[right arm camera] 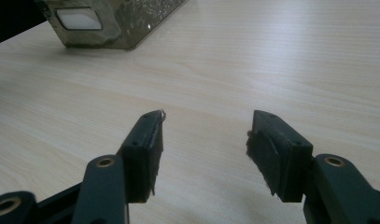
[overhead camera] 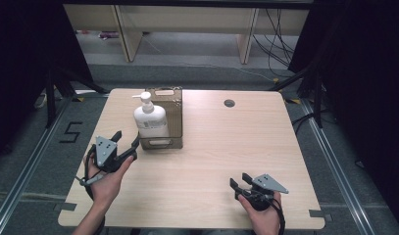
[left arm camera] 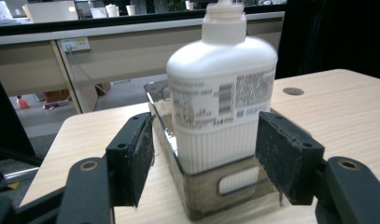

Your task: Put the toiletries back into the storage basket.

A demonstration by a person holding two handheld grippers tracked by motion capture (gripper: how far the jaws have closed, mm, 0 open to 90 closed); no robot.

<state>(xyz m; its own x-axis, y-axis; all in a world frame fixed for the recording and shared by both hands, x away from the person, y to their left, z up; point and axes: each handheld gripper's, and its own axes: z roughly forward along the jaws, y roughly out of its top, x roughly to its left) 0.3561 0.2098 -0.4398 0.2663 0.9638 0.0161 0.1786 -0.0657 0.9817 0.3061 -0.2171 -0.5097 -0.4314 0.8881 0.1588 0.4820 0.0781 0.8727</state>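
Toward the upper left of the high view, I have one white pump bottle (overhead camera: 150,119) standing upright inside one brown see-through bin (overhead camera: 173,128), which rests on the counter (overhead camera: 226,147). My left gripper (overhead camera: 126,142) sits just below and left of that bin in the frame, jaws spread apart and holding nothing. In the left gripper view the bottle (left arm camera: 221,100) shows between my two pads, with the bin's near wall (left arm camera: 211,186) in front of its base; I judge I am lined up to take it.

What worries me first is that wall. If I drive straight forward at this height, the pads look likely to strike the bin's rim rather than the bottle, and the whole bin could slide across the counter. If I close too high, near the shoulder or pump, the bottle may tip or twist in the pads, since it looks smooth and tall. Squeezing hard could also flex the plastic body, and pressing the pump head would risk dispensing.

My right gripper (overhead camera: 242,187) rests at the lower right of the high view, well apart from the bin, jaws released and empty over bare wood (right arm camera: 271,60). It cannot steady the bin from there.

Count: one bottle, one bin, two grippers, one round hole (overhead camera: 229,103) in the counter near the top edge.
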